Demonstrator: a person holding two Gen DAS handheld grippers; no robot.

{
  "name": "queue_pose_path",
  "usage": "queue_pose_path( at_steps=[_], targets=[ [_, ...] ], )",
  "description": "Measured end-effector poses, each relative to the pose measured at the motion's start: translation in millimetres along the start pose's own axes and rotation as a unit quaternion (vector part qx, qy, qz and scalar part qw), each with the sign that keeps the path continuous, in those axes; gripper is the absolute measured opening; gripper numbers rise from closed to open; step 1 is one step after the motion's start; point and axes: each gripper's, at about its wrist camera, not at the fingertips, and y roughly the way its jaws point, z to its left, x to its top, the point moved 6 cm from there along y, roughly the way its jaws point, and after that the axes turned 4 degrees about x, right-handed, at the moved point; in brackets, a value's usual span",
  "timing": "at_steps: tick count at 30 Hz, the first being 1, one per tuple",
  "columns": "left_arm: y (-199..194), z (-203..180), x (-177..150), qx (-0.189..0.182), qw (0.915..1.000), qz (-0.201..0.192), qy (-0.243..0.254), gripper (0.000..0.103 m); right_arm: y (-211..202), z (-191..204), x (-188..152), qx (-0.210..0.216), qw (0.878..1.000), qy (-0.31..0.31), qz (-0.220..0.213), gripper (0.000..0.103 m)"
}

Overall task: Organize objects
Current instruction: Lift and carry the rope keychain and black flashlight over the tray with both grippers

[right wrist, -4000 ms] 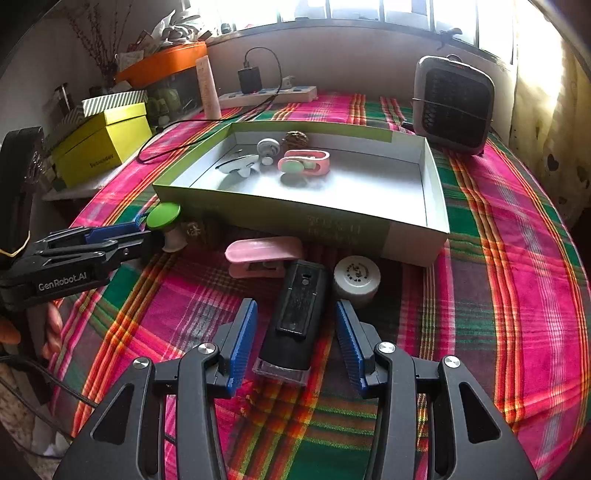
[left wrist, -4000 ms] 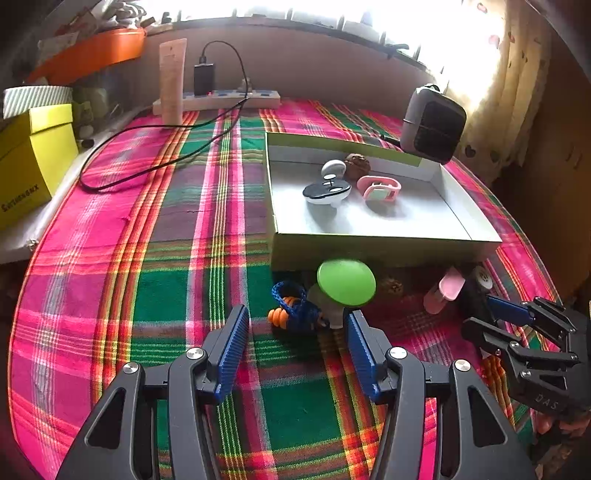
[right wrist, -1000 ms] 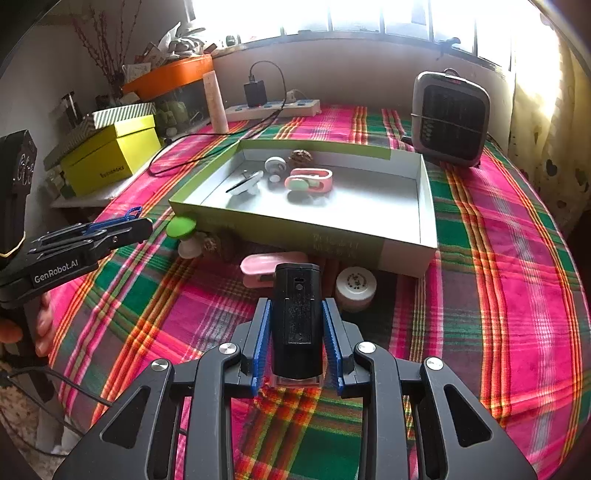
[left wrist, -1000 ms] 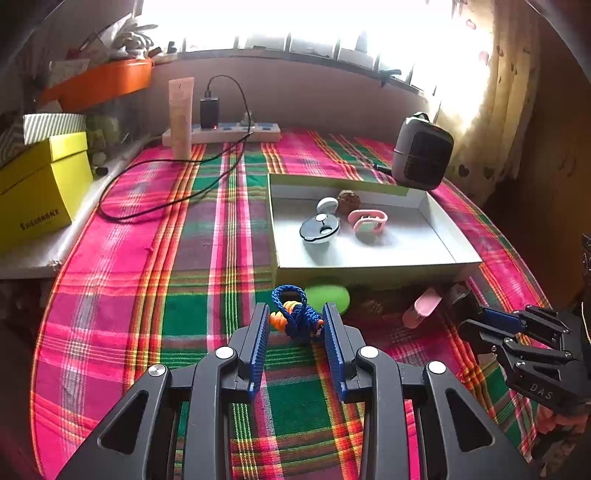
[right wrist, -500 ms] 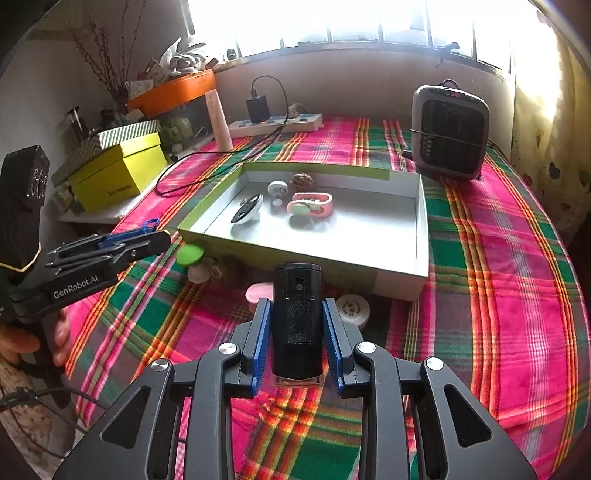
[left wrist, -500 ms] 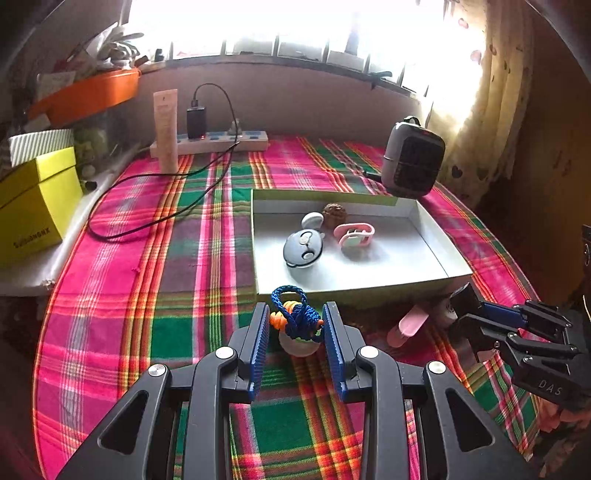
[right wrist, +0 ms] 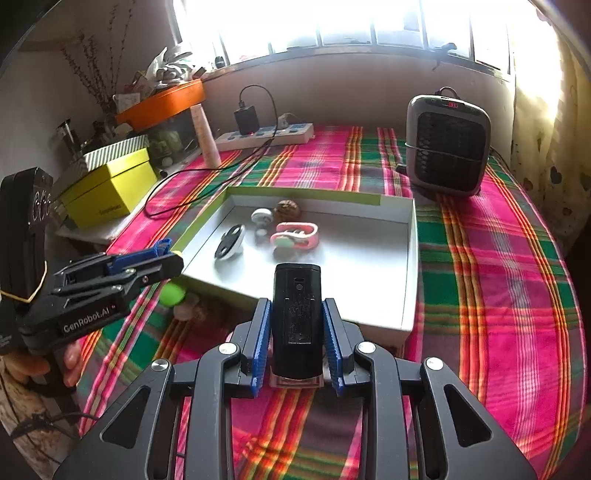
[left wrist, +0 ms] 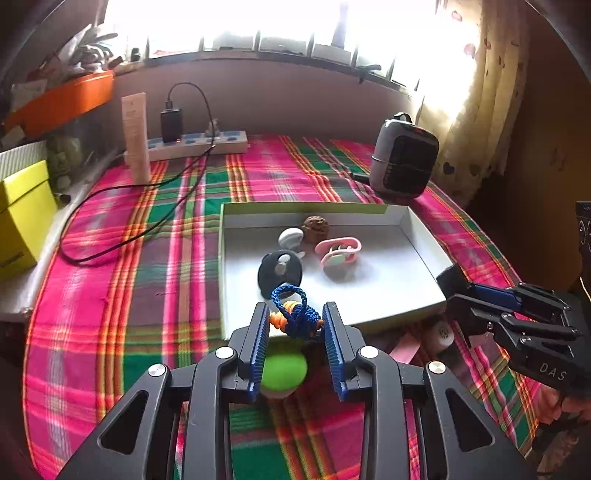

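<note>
Both lifted off the table since a moment ago: left hand-held gripper pinching the blue cord, right hand-held gripper pinching the black device, now over the near edge of the box, probably ready to drop in.

1. Strong daylight floods through the window, blown out to white glare.
2. Fisheye bending darkens the corners (both views alike).
3. The plaid tablecloth looks slightly soft and smeared.

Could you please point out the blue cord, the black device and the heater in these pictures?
blue cord (left wrist: 293, 314): left wrist view, on its knotted middle.
black device (right wrist: 297, 317): right wrist view, on its top face.
heater (right wrist: 448, 147): right wrist view, on its front grille.
</note>
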Motion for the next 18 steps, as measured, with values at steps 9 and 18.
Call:
queue_pose_path(
  at_steps=[9,18],
  targets=[
    [24.0,-16.4,17.9,-0.019,0.9997,0.013,0.011,0.028,15.6,-27.4,23.4,-0.022,1.000,0.009,0.004,0.029],
    [48.2,-29.2,24.8,-0.027,0.9991,0.030,0.016,0.028,39.0,-48.9,42.1,-0.030,0.999,0.024,0.016,0.029]
  ],
)
